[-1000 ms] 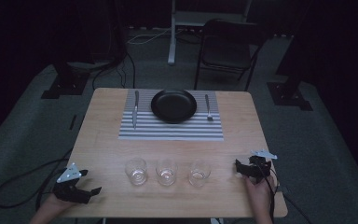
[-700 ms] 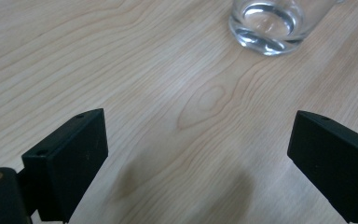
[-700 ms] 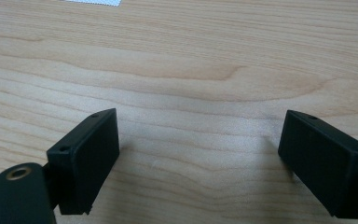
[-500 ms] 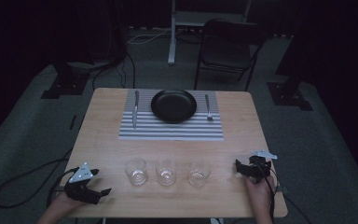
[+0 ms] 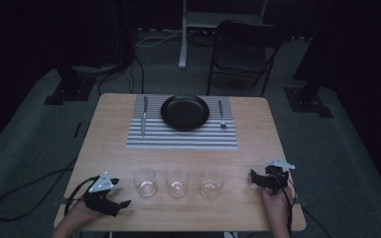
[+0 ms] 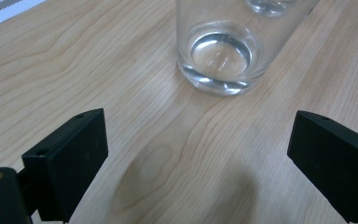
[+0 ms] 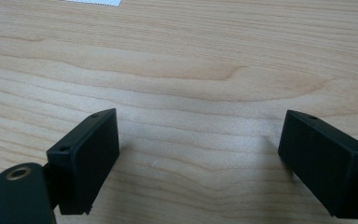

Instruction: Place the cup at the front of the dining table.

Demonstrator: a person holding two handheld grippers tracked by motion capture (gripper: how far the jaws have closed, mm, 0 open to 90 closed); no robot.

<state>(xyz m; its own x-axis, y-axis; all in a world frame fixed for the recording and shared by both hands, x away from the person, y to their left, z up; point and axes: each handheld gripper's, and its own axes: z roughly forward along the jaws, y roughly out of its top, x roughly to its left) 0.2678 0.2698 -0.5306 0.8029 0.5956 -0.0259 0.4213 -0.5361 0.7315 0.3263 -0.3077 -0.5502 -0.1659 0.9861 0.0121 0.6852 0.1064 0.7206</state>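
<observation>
My left gripper [image 5: 121, 204] sits low at the near left of the table [image 5: 114, 144], jaws spread wide with nothing between them, aimed at the leftmost glass [image 5: 145, 181], which stands just beyond them; my right gripper [image 5: 254, 177] rests near right of the third glass [image 5: 212, 184], jaws spread too

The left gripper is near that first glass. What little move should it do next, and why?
Probably ease the left gripper forward until its jaws sit on either side of the leftmost glass. The jaws stand wide open and empty, and the glass stands upright just ahead of them, not yet between them. The right gripper rests open on bare table, away from the glasses.
</observation>
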